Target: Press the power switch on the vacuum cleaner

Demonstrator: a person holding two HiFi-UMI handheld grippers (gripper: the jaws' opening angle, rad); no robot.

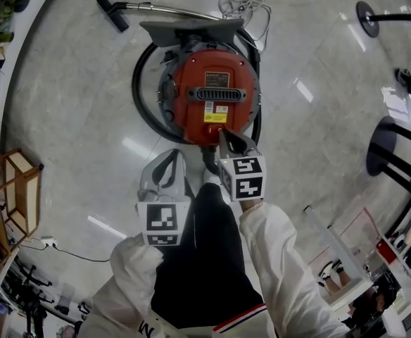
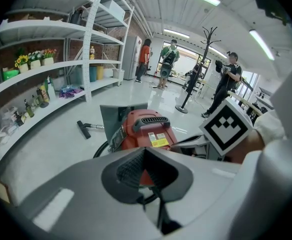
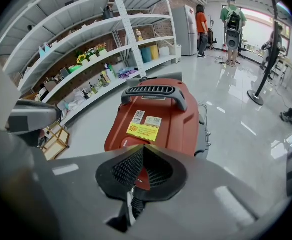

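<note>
The red canister vacuum cleaner point(image 1: 215, 94) stands on the floor in front of me, with a grey carry handle point(image 1: 220, 94) and a yellow label point(image 1: 216, 117) on its lid. My right gripper point(image 1: 224, 135) is shut, and its tip rests at the lid's near edge just below the label. In the right gripper view the jaws point(image 3: 143, 149) cover that edge of the vacuum cleaner point(image 3: 161, 114), so no switch shows. My left gripper point(image 1: 173, 153) is shut and empty, held left of the right one and short of the vacuum cleaner point(image 2: 146, 131).
A black hose point(image 1: 138, 83) loops round the vacuum's left side. Its metal wand and nozzle point(image 1: 112, 13) lie beyond, near a white cable coil point(image 1: 244, 5). A wooden rack point(image 1: 12, 196) stands left, a stand base point(image 1: 367, 16) far right. Shelving point(image 3: 86, 44) and people point(image 2: 226, 84) fill the background.
</note>
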